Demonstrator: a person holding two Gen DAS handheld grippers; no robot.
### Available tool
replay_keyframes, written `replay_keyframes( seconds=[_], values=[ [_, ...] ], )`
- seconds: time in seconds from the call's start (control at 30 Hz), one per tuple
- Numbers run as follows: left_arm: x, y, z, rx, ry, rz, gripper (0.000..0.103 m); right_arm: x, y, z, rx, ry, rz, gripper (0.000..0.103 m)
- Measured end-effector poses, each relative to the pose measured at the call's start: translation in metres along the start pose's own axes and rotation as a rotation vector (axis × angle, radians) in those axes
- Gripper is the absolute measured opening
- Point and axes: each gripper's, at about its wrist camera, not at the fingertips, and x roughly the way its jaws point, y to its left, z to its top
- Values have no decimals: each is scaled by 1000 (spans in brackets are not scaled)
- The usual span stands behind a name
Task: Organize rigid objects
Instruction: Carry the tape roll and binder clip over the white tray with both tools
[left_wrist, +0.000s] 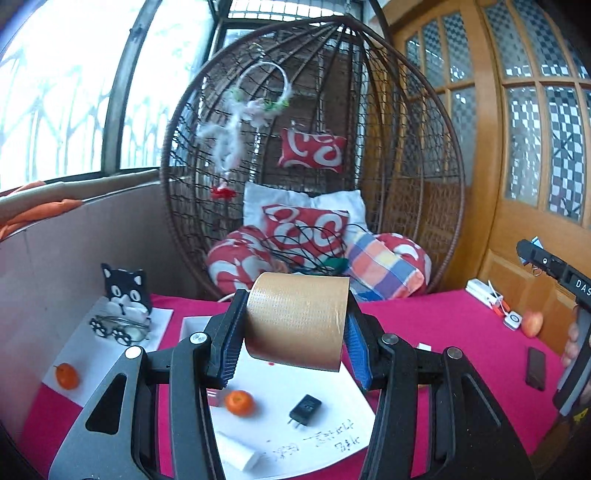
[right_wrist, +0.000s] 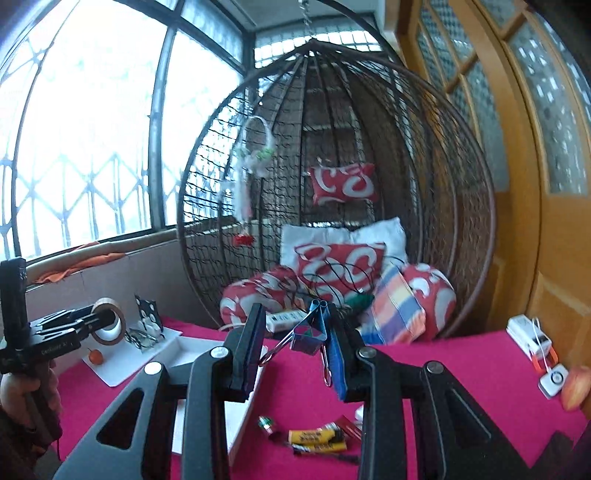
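Note:
My left gripper (left_wrist: 293, 328) is shut on a brown roll of packing tape (left_wrist: 297, 319) and holds it above a white sheet (left_wrist: 317, 435) on the pink table. The roll also shows in the right wrist view (right_wrist: 109, 321), held by the left gripper (right_wrist: 94, 319). My right gripper (right_wrist: 295, 345) holds a blue binder clip (right_wrist: 314, 332) against its right finger, raised above the table; its wire handles hang down. The jaws stand apart with a gap on the left side of the clip. The right gripper's body shows at the far right of the left wrist view (left_wrist: 569, 317).
On the sheet lie a tangerine (left_wrist: 239, 402), a black charger (left_wrist: 304, 408) and a white tube (left_wrist: 236, 450). A cat-shaped holder with glasses (left_wrist: 125, 306), another tangerine (left_wrist: 67, 376), a phone (left_wrist: 535, 367), an apple (left_wrist: 532, 323), and small tubes (right_wrist: 317, 437) are on the table. A hanging wicker chair (left_wrist: 314, 166) stands behind.

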Motion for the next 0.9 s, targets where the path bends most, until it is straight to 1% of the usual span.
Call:
replay_keyframes(
  seconds=[0.23, 0.43, 0.63, 0.77, 0.9],
  values=[
    [-9, 13, 0, -12, -14, 28, 49, 9, 17, 8, -17, -9, 52, 31],
    [-7, 21, -3, -27, 3, 54, 49, 32, 30, 7, -14, 40, 112, 31],
    [-9, 28, -5, -31, 13, 92, 49, 60, 51, -3, 8, 86, 165, 31],
    [-11, 34, -3, -32, 12, 110, 49, 74, 61, -6, 13, 94, 183, 31],
    [-6, 35, 2, -11, 11, 130, 49, 86, 68, -2, 15, 96, 194, 31]
  ],
)
